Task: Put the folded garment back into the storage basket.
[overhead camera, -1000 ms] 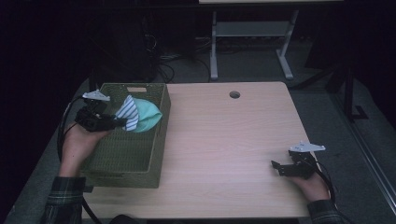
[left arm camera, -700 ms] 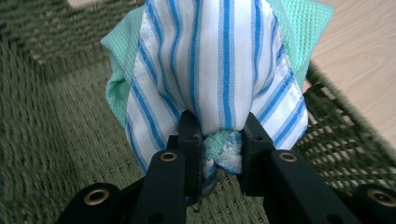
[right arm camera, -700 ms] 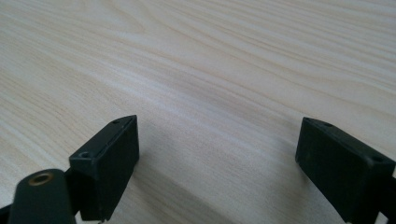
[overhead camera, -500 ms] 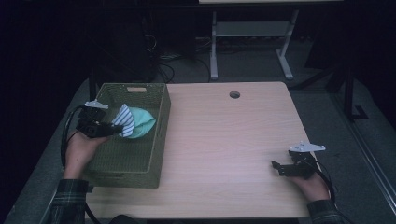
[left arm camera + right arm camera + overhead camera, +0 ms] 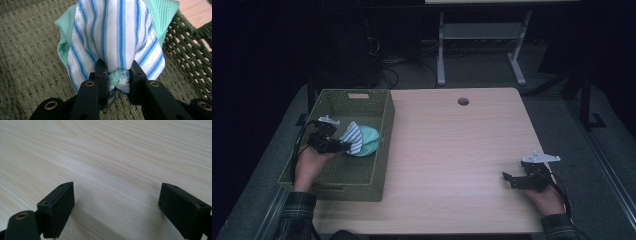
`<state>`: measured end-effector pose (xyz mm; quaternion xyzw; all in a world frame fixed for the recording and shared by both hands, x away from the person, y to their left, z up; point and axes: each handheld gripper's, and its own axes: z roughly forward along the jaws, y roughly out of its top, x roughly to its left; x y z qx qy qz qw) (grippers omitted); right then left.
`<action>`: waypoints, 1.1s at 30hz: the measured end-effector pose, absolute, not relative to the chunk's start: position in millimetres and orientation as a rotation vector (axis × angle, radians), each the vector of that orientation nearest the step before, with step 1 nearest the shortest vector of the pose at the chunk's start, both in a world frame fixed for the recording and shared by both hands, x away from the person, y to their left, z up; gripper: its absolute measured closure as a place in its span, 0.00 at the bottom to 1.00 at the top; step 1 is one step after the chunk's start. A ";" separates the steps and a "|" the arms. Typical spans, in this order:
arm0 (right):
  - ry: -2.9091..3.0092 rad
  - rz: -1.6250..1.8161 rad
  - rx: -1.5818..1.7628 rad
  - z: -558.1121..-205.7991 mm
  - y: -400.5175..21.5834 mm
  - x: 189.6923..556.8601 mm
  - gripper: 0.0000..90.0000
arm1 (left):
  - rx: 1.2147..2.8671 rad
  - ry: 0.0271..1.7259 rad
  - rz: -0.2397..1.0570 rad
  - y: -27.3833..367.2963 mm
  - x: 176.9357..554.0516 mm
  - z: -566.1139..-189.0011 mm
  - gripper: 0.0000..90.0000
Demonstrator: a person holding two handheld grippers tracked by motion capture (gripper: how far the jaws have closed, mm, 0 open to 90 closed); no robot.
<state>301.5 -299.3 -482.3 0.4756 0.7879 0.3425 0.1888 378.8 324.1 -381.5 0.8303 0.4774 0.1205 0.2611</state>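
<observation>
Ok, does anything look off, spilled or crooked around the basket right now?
Nothing stands out. The left gripper is shut on a bunched striped cloth and green cloth inside the green basket, which sits square at the table's left edge. The right gripper rests open on bare wood.

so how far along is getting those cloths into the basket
Nearly done. The left hand-held gripper is shut on the bundled striped cloth and green cloth, holding them inside the woven basket, low over its floor. Left to do: let go and pull out. The right hand-held gripper rests open on the table, holding nothing.
</observation>
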 end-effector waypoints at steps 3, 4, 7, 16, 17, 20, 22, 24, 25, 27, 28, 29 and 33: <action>2.217 0.963 1.336 -482.3 -299.3 301.5 0.14 | 2.258 1.304 0.314 323.4 380.4 -387.9 0.81; 2.217 0.962 1.336 -482.3 -299.3 301.5 0.14 | 2.269 1.302 0.313 323.3 380.8 -390.0 0.81; 2.217 0.962 1.336 -482.3 -299.3 301.5 0.14 | 2.293 1.308 0.304 322.0 381.2 -395.5 0.80; 2.217 0.962 1.336 -482.3 -299.4 301.5 0.14 | 2.308 1.324 0.284 322.8 381.6 -400.7 0.66; 2.217 0.963 1.337 -482.3 -299.3 301.5 0.14 | 2.303 1.326 0.283 323.2 381.8 -400.8 0.63; 2.217 0.962 1.336 -482.3 -299.3 301.5 0.14 | 2.300 1.334 0.273 324.3 382.3 -401.6 0.57; 2.217 0.962 1.336 -482.3 -299.3 301.5 0.14 | 2.298 1.329 0.266 324.8 382.0 -401.2 0.53; 2.217 0.963 1.336 -482.3 -299.3 301.5 0.14 | 2.291 1.325 0.271 326.1 381.3 -400.0 0.48; 2.216 0.963 1.336 -482.3 -299.3 301.5 0.14 | 2.279 1.326 0.278 326.4 380.9 -399.5 0.44; 2.216 0.963 1.337 -482.3 -299.3 301.5 0.14 | 2.256 1.323 0.272 326.7 380.1 -398.1 0.38; 2.216 0.963 1.338 -482.3 -299.2 301.5 0.14 | 2.262 1.317 0.268 327.1 380.0 -396.9 0.35; 2.215 0.963 1.338 -482.3 -299.2 301.5 0.14 | 2.259 1.316 0.264 326.3 379.7 -395.8 0.31; 2.213 0.963 1.341 -482.3 -299.0 301.4 0.14 | 2.239 1.297 0.274 324.3 378.6 -388.4 0.24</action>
